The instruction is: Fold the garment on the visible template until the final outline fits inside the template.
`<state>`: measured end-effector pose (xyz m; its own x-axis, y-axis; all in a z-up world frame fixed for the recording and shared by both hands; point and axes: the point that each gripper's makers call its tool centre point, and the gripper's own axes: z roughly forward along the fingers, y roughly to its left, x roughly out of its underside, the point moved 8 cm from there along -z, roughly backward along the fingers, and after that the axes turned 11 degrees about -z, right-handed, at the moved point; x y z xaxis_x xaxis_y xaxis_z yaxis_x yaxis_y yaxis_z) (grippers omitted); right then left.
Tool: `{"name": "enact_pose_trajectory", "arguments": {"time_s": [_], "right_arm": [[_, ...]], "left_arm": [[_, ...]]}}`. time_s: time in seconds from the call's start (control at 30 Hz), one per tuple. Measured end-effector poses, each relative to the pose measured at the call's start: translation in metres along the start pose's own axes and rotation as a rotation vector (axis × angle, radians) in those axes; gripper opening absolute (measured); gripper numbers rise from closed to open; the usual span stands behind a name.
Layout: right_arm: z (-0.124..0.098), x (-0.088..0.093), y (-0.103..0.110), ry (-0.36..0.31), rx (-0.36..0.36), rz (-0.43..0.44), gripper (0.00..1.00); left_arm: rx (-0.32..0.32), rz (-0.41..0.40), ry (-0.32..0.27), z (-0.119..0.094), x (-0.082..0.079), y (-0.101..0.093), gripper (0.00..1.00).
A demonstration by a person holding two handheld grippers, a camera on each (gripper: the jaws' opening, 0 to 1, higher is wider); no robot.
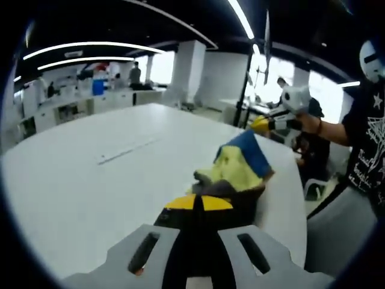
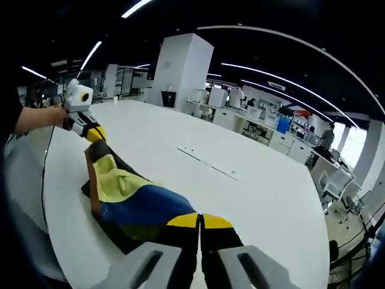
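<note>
A black, yellow and blue garment (image 2: 135,201) hangs stretched between my two grippers over the near edge of the white table (image 2: 252,198). My right gripper (image 2: 200,221) has its yellow-tipped jaws shut on the blue and black end. At the far left of the right gripper view, my left gripper (image 2: 93,132) holds the black end. In the left gripper view, my left gripper (image 1: 198,203) is shut on the bunched garment (image 1: 240,165). Its blue corner rises to my right gripper (image 1: 260,125), held by a hand.
A thin white strip (image 2: 207,162) lies flat on the table, well beyond the garment. The same strip (image 1: 126,150) shows in the left gripper view. A person in a black shirt (image 1: 364,150) stands at the table's edge. Desks and pillars fill the background.
</note>
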<state>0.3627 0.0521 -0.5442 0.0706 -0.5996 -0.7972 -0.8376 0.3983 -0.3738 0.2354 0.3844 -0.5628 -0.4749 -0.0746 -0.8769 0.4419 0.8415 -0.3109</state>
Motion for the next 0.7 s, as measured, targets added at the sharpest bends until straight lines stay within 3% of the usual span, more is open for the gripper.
{"name": "enact_pose_trajectory", "arguments": {"time_s": [0.17, 0.43, 0.7], "right_arm": [[0.008, -0.005, -0.012, -0.002, 0.009, -0.027, 0.00], [0.033, -0.004, -0.034, 0.002, 0.016, -0.020, 0.00], [0.058, 0.004, -0.053, 0.023, 0.016, 0.019, 0.00]], "left_arm": [[-0.017, 0.002, -0.050, 0.009, -0.016, 0.005, 0.00], [-0.057, -0.017, -0.095, 0.042, -0.037, 0.019, 0.00], [-0.121, -0.074, -0.127, 0.066, -0.043, 0.042, 0.00]]}}
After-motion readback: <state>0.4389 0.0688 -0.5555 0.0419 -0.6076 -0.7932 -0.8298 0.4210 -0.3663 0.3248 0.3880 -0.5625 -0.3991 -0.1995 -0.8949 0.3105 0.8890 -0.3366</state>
